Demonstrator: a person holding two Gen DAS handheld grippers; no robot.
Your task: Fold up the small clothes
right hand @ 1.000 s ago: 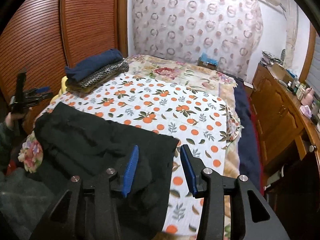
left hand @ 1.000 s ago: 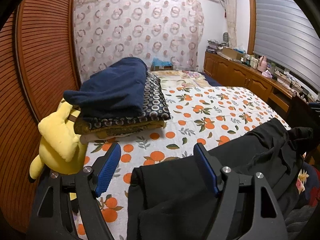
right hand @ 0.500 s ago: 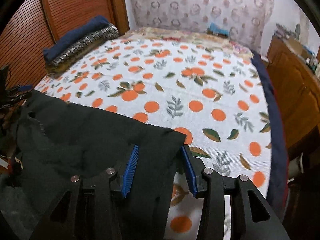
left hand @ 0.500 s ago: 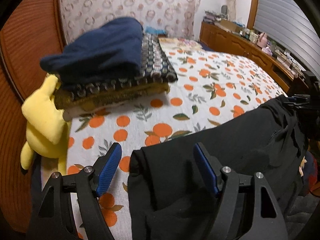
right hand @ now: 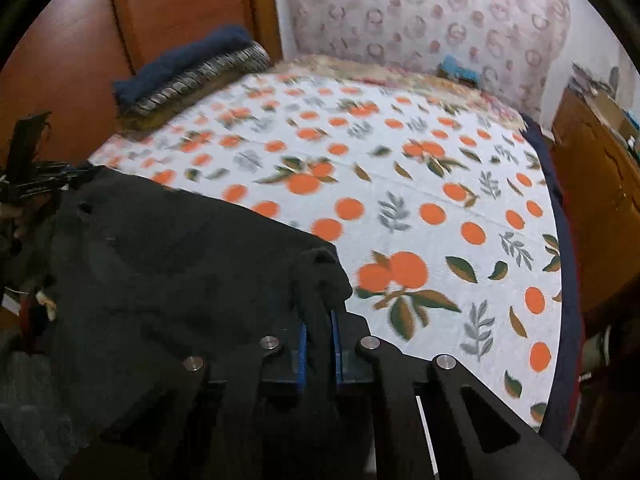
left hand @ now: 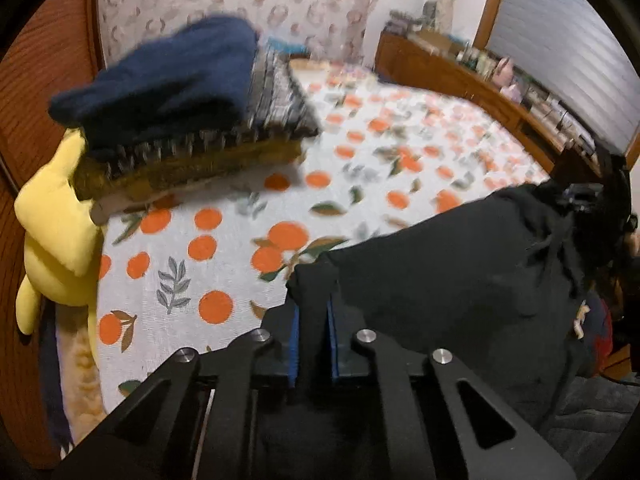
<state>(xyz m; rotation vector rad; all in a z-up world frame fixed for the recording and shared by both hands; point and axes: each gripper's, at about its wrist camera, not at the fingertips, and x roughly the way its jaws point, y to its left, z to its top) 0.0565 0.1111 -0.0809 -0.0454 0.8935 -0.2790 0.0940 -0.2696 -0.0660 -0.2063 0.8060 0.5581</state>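
On my left, a yellow plush toy (left hand: 56, 224) sits at the bed edge beside a stack of folded clothes (left hand: 188, 112); neither belongs to this step. The black garment (left hand: 460, 280) lies at the near edge of the bed (left hand: 360, 168), on the orange-print sheet.

The left hand-held gripper (left hand: 313, 322) is closing, and its blue pads (left hand: 294, 344) already pinch the garment's near left corner, with cloth bunched between them. Moving right, the right hand-held gripper (right hand: 319, 330) is also closing, with the opposite corner of the black garment (right hand: 180, 264) caught between its pads (right hand: 303, 350).

Judged step: secure both corners, then carry them across for the first fold.

Procedure I would follow:
1. Confirm that each pinch holds all the layers at its corner (the fabric looks doubled at both corners, though I cannot tell how many layers).
2. Lift both corners together, level with each other, keeping the edge between them taut.
3. Carry the edge away from me over the garment, and lay it square to the far hem.
4. Stay well short of the folded stack.
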